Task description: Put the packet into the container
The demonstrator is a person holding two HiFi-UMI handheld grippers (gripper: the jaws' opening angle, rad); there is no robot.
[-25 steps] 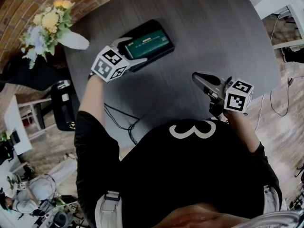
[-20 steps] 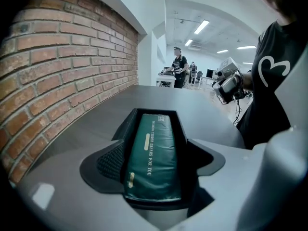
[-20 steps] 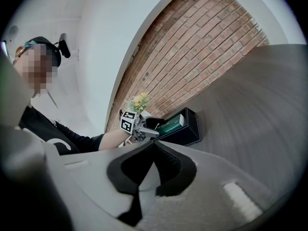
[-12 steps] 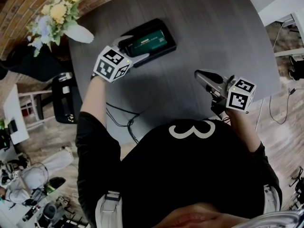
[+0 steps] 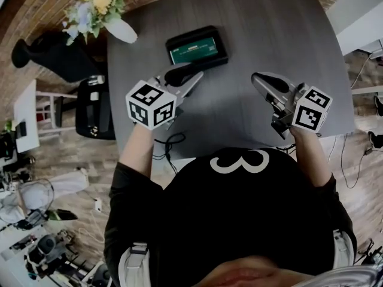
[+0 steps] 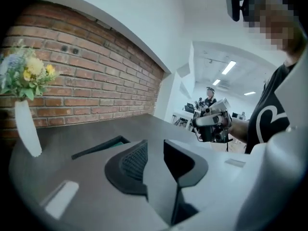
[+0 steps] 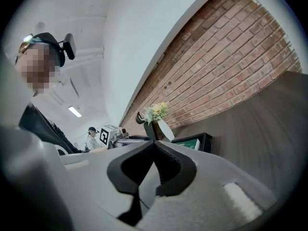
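The green packet [image 5: 194,49] lies flat inside the black container [image 5: 197,32] at the far middle of the dark table [image 5: 287,28]. My left gripper [image 5: 194,76] hangs just short of the container, off its near left corner. Its jaws are closing with a narrow gap left, and nothing is between them [image 6: 155,146]. Level with it on the right, my right gripper [image 5: 258,79] is shut and empty, its pads meeting at the tips [image 7: 154,146]. The container [image 7: 206,141] with the packet [image 7: 188,142] also shows low in the right gripper view.
A white vase of flowers [image 5: 114,23] stands at the table's far left corner, before a brick wall [image 6: 96,81]. A black chair [image 5: 96,106] and a loose cable [image 5: 170,145] are on the floor left of the table. The person's torso meets the near table edge.
My left gripper has drawn back from the container toward the person and its jaws have narrowed. The packet stays in the container. The right gripper has barely moved.
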